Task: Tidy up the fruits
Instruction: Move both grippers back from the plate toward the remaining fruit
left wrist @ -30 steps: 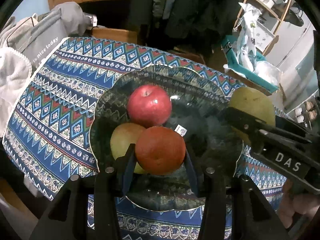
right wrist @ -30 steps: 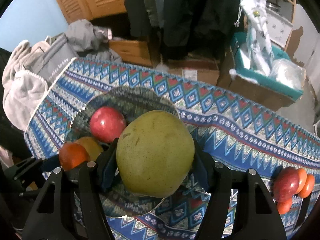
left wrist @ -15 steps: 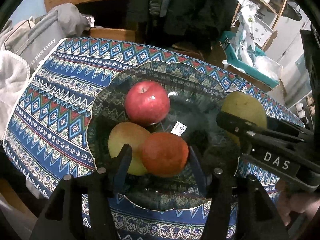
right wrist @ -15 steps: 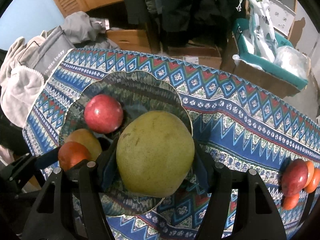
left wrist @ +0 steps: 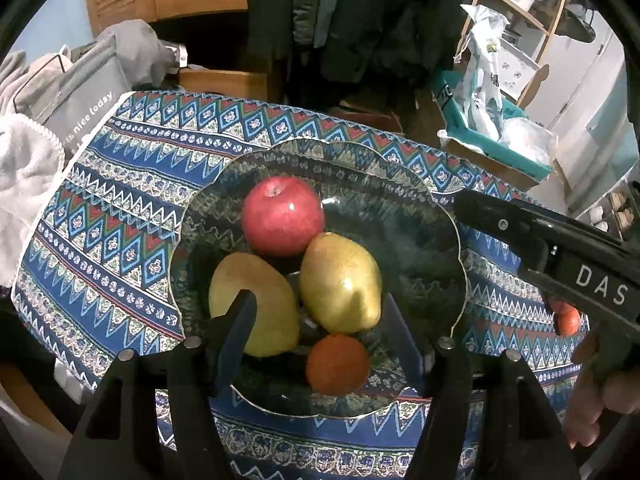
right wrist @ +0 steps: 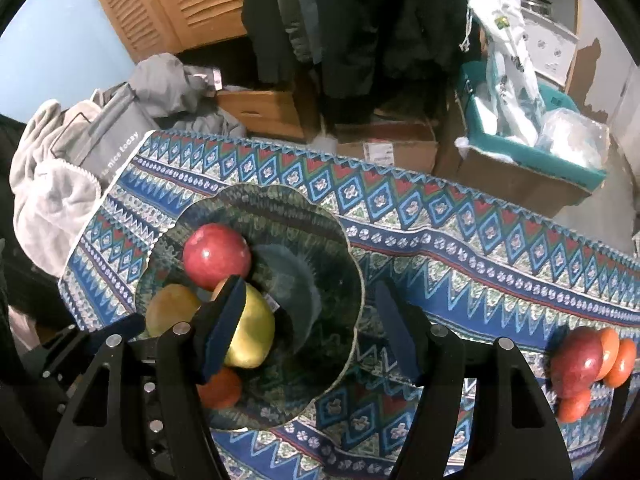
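- Looking down along the left hand-held gripper [left wrist: 320, 344] in the left wrist view: its jaws are opening and press on nothing. An orange [left wrist: 337, 364] lies between the fingers, sitting free in the bowl [left wrist: 420, 248], which suggests it has just been let go there.
- Beyond the orange, a yellow-green fruit [left wrist: 340, 282] leans against a red apple [left wrist: 283, 216], and a second yellowish fruit [left wrist: 256, 304] lies to the left, partly behind the left finger. All four are bunched toward the near side of the bowl, likely because it dips to the middle.
- The bowl stands on a patterned cloth [left wrist: 120, 216] over the counter. The right hand-held gripper [left wrist: 540, 248] reaches in from the right edge, clear of the bowl.
- In the right wrist view, the right hand-held gripper [right wrist: 310, 320] is spread and empty, hanging over the bowl's [right wrist: 352, 288] right rim. Its left finger overlaps the yellow-green fruit [right wrist: 254, 336] in the picture, but nothing is clamped.
- Near the right edge, a red apple [right wrist: 576, 362] and several small oranges [right wrist: 618, 360] sit clustered on the cloth [right wrist: 440, 240], well apart from the bowl; I judge these are the fruits left to gather.
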